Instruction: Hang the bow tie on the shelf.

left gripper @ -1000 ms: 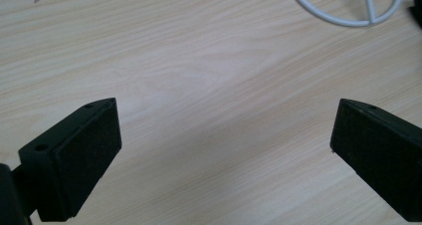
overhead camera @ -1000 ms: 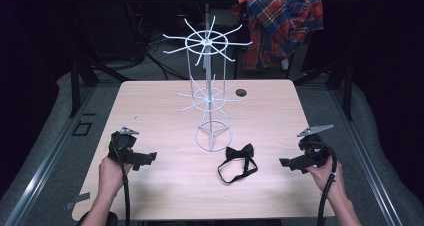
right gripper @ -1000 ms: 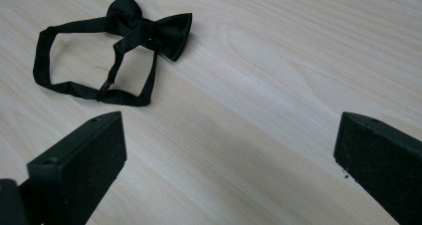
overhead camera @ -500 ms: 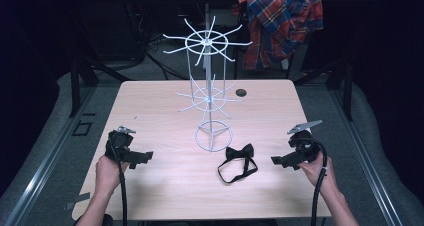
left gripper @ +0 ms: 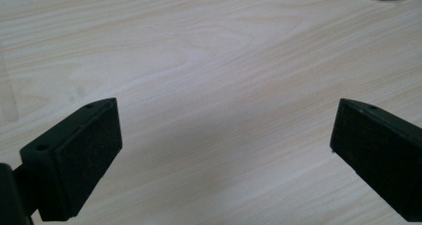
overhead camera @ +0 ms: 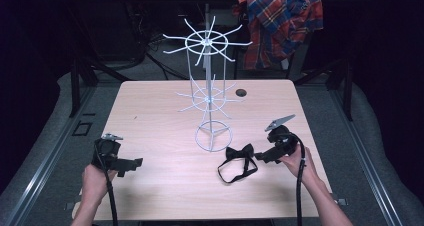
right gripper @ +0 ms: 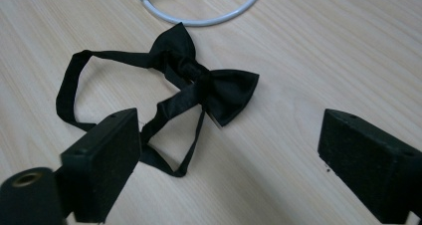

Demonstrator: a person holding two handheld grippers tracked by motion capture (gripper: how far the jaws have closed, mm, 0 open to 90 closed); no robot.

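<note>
Now the right gripper, jaws closing yet still released, is hovering at three o'clock of the black satin bow tie on the pale wooden bench; the left gripper is hanging released.

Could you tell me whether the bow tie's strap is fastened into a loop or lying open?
Fastened, it seems: the bow tie lies flat on the table, its strap forming a closed loop with no loose end visible.

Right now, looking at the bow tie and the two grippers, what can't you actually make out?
- bow tie: in the right gripper view, part of its strap runs behind the near pad of the right gripper, whose jaws have just been closing with nothing pressed between them.
- Strap clasp: too small in the high view.
- wire stand: both gripper views cut it off at the top edge.
- small dark spot on the table: too small to identify.
</note>
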